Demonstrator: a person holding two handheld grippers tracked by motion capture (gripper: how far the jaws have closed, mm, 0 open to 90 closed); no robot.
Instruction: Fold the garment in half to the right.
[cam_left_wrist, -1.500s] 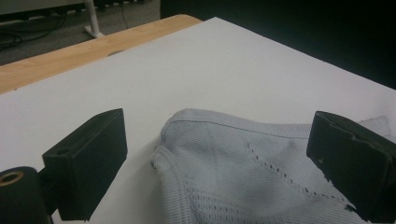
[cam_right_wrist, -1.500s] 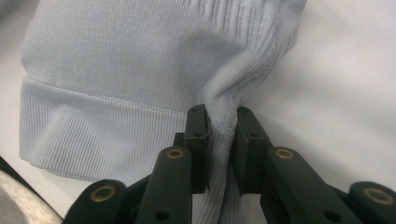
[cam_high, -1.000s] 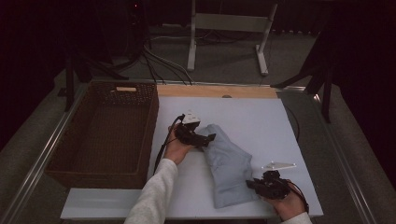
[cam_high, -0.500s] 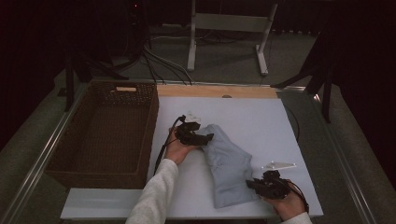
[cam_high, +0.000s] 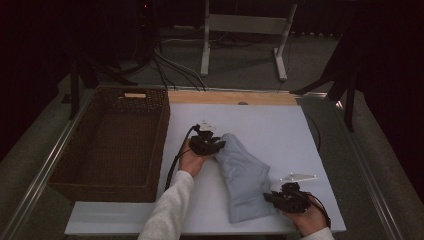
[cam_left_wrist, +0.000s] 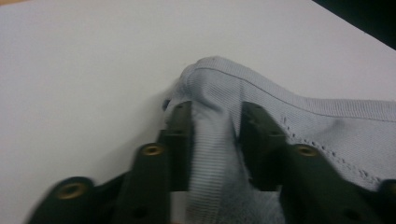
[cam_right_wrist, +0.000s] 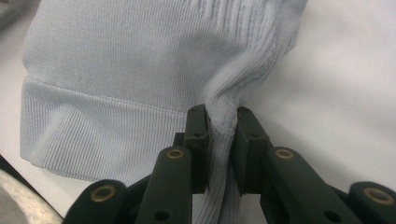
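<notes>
High view shows you at a white table (cam_high: 280, 125) with a wicker basket (cam_high: 67, 165) at its left side; you can see its bare woven floor and nothing lying inside. The pale blue garment (cam_high: 245, 175) lies folded on the white table, to the right of the basket and apart from it. Your left gripper (cam_high: 216, 145) sits at the far left corner of the garment. Its jaws have just been closing, and in the left gripper view a fold of ribbed hem (cam_left_wrist: 210, 140) stands between them, pinched. Your right gripper (cam_high: 272, 197) is at the near right corner. In the right gripper view its jaws stand narrow and squeeze a bunched ridge of the cloth (cam_right_wrist: 222, 126).
</notes>
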